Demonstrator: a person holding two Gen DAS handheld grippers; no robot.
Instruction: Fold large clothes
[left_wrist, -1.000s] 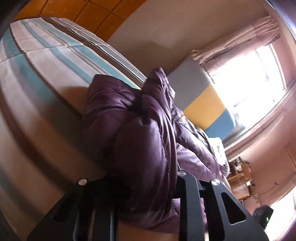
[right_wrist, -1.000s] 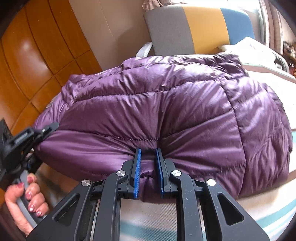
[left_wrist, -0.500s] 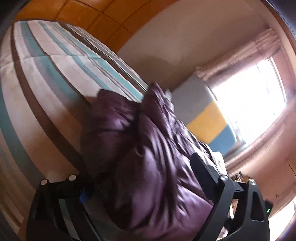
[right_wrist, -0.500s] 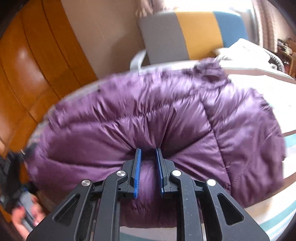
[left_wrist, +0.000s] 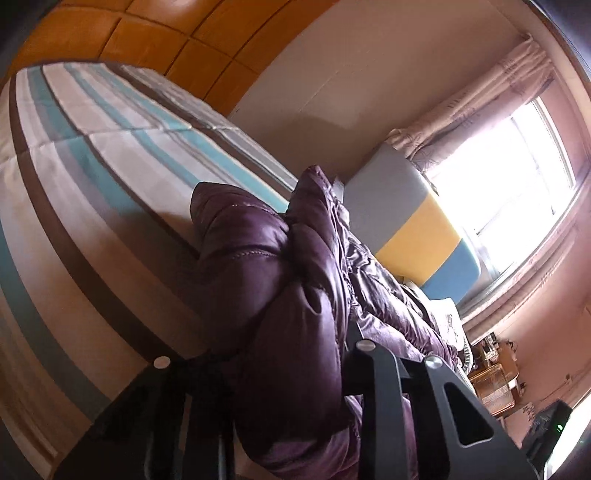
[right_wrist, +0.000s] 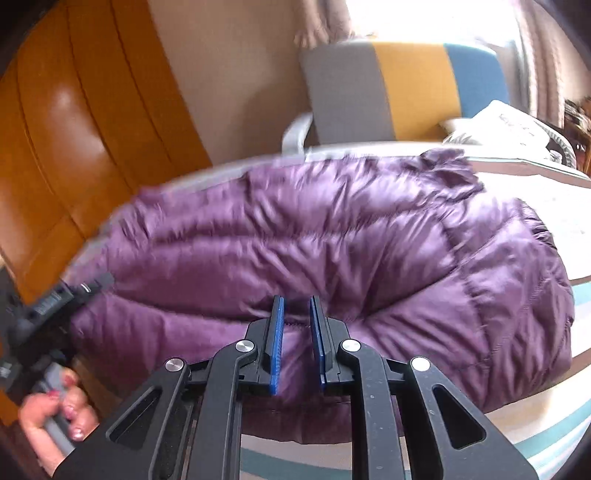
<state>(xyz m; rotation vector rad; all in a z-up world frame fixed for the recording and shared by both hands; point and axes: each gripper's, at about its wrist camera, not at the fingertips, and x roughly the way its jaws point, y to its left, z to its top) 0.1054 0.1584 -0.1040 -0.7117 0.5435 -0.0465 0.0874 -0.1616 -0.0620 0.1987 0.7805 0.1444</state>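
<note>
A purple quilted down jacket (right_wrist: 332, 236) lies folded in a puffy bundle on the striped bed (right_wrist: 554, 192). My right gripper (right_wrist: 296, 317) is shut on a fold of the jacket's near edge, blue pads pinching the fabric. In the left wrist view the jacket (left_wrist: 280, 280) bulges between the black jaws of my left gripper (left_wrist: 280, 369), which is shut on a thick bunch of it; the fingertips are hidden by fabric. The left gripper also shows in the right wrist view (right_wrist: 62, 295) at the jacket's left end, held by a hand (right_wrist: 59, 413).
The striped bedspread (left_wrist: 92, 166) stretches away to the left. An orange padded headboard (right_wrist: 74, 129) stands behind. A chair with a grey, yellow and blue back (right_wrist: 402, 88) stands beyond the bed, near a bright window (left_wrist: 509, 177). A white pillow (right_wrist: 506, 125) lies at far right.
Both grippers have kept hold of the jacket and shifted it. The left gripper swung and came back; the jacket now looks flatter and more spread across the bed.
</note>
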